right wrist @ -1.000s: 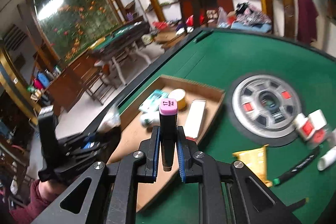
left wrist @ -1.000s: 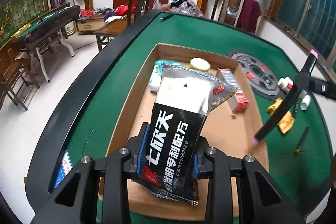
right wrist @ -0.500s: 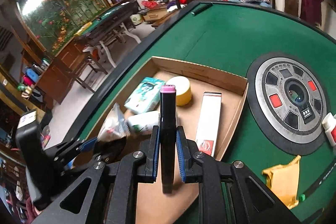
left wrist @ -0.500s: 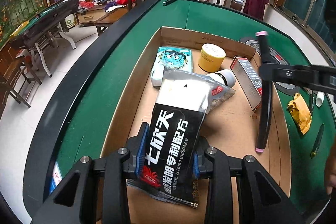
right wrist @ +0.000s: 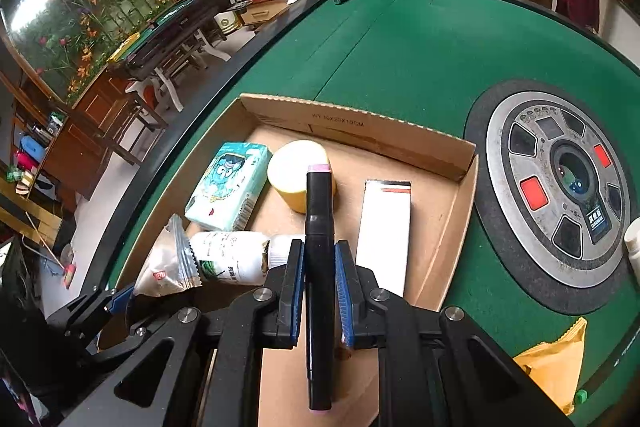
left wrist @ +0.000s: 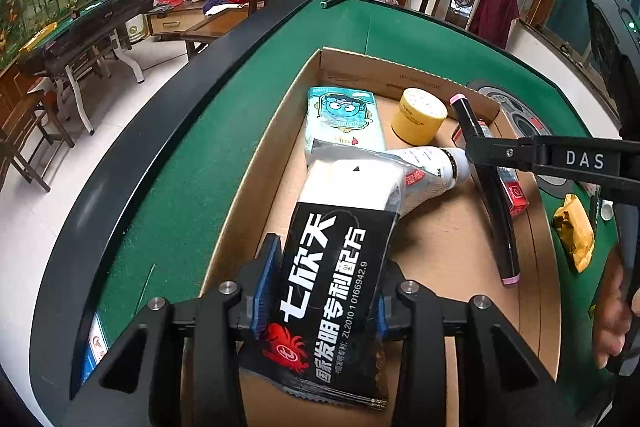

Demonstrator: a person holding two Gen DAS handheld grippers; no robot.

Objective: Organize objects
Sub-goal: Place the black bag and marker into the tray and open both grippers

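My left gripper (left wrist: 324,279) grips a black and silver packet (left wrist: 340,247) low over the open cardboard box (left wrist: 256,187). Its jaws are opening, and the packet still fills the gap and touches both pads. My right gripper (right wrist: 318,287) is shut on a black marker (right wrist: 318,267) with pink ends, upright over the box's right half. The left wrist view shows that marker (left wrist: 490,203) slanting down beside a red and white carton (left wrist: 516,193). In the box lie a teal tissue pack (right wrist: 230,187), a yellow jar (right wrist: 298,179), a white bottle (right wrist: 232,259) and the carton (right wrist: 384,235).
The box sits near the black rim (left wrist: 120,187) of a green felt table. A round grey control disc (right wrist: 560,195) is set in the felt to the right. A yellow pouch (right wrist: 554,371) and a small white bottle (right wrist: 634,239) lie right of the box.
The right gripper has carried the marker from beside the box to over its inside and lower. The left gripper sank slightly toward the box, and the packet now lies wider between its pads.
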